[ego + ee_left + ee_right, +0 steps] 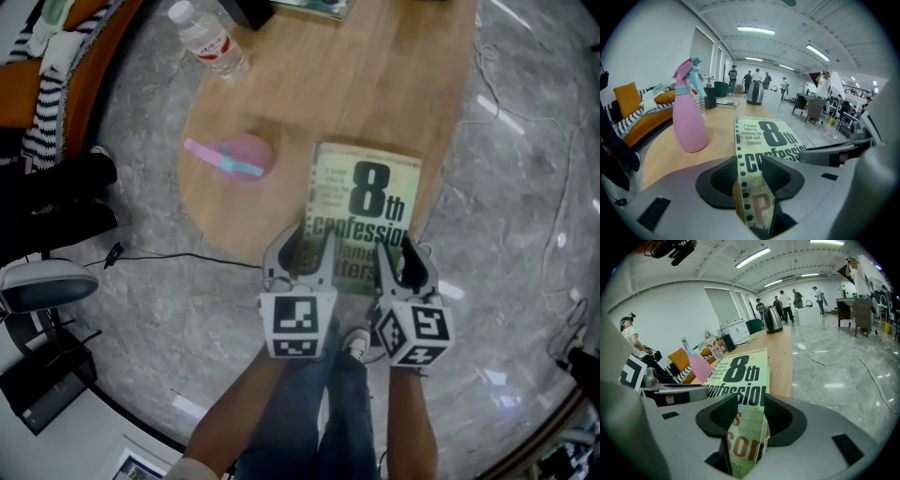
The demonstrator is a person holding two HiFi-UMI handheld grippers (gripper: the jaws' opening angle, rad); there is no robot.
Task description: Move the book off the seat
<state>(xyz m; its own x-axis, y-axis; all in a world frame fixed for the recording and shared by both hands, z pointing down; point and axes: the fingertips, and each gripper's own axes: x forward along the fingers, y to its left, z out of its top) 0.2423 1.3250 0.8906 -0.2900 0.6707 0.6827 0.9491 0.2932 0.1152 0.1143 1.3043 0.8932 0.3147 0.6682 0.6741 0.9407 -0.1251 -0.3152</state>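
The book [366, 202] lies flat, cover up, on the wooden surface [375, 84], its near end at the surface's edge closest to the person. The left gripper [302, 246] straddles the book's near left corner and the right gripper [405, 253] its near right corner, each with jaws spread apart and not clamping the cover. A pink spray bottle [239, 157] lies on the surface left of the book.
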